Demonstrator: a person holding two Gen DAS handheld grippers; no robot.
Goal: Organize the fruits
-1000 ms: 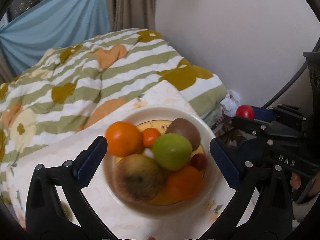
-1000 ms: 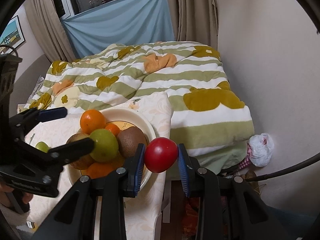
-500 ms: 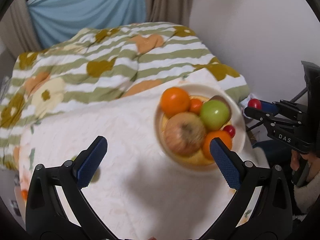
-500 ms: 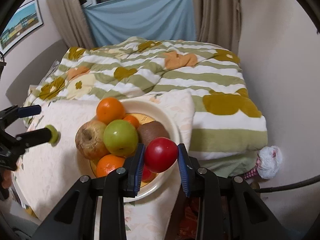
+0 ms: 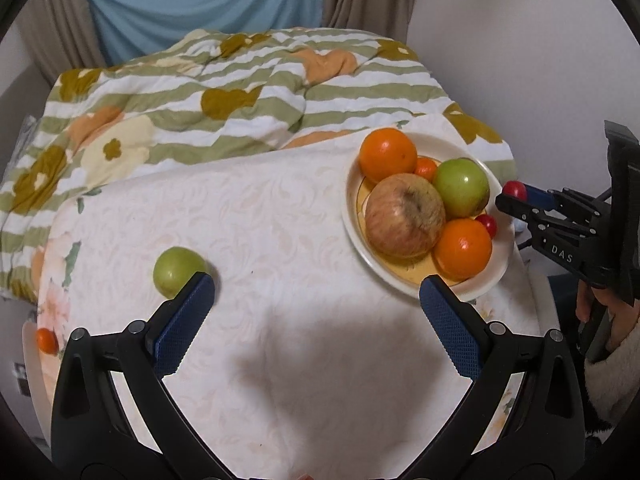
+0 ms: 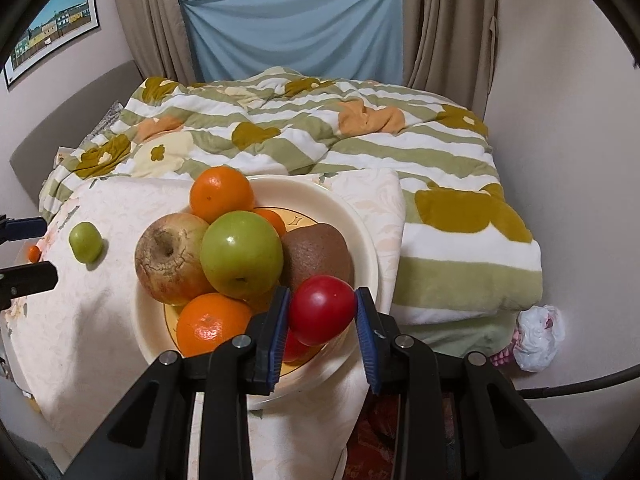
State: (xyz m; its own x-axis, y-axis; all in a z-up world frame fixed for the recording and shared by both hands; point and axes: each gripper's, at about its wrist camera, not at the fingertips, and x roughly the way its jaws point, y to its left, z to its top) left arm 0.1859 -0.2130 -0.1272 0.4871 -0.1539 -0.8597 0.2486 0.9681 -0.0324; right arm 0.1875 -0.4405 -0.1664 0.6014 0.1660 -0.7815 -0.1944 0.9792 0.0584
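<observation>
Fruit sits mostly on the plate (image 6: 366, 240) at the table's right side, with some loose on the cloth (image 5: 280, 240). Far left, a small orange (image 5: 47, 340) lies near the table edge. Next right, a lone green apple (image 5: 176, 270) rests on the cloth, just beside the left gripper's (image 5: 316, 320) left fingertip; no contact visible. Left gripper hovers over bare cloth, jaws wide, nothing between them; its right fingertip overlaps the plate's near rim in the left wrist view.

On the plate, left to right in the right wrist view: wrinkled apple (image 6: 170, 258), top orange (image 6: 221, 194), front orange (image 6: 212, 324), big green apple (image 6: 241, 254), small orange (image 6: 274, 220) tucked behind it, kiwi (image 6: 318, 256). These are piled touching each other. A small red fruit (image 5: 487, 223) lies at the plate's right edge.

Right gripper (image 6: 322, 312) sits at the plate's near right rim, jaws narrow and clamped on a red tomato (image 6: 322, 308), held above the rim, just in front of the kiwi. Striped blanket (image 6: 360, 132) lies behind the table. White bag (image 6: 538, 332) is on the floor at far right.
</observation>
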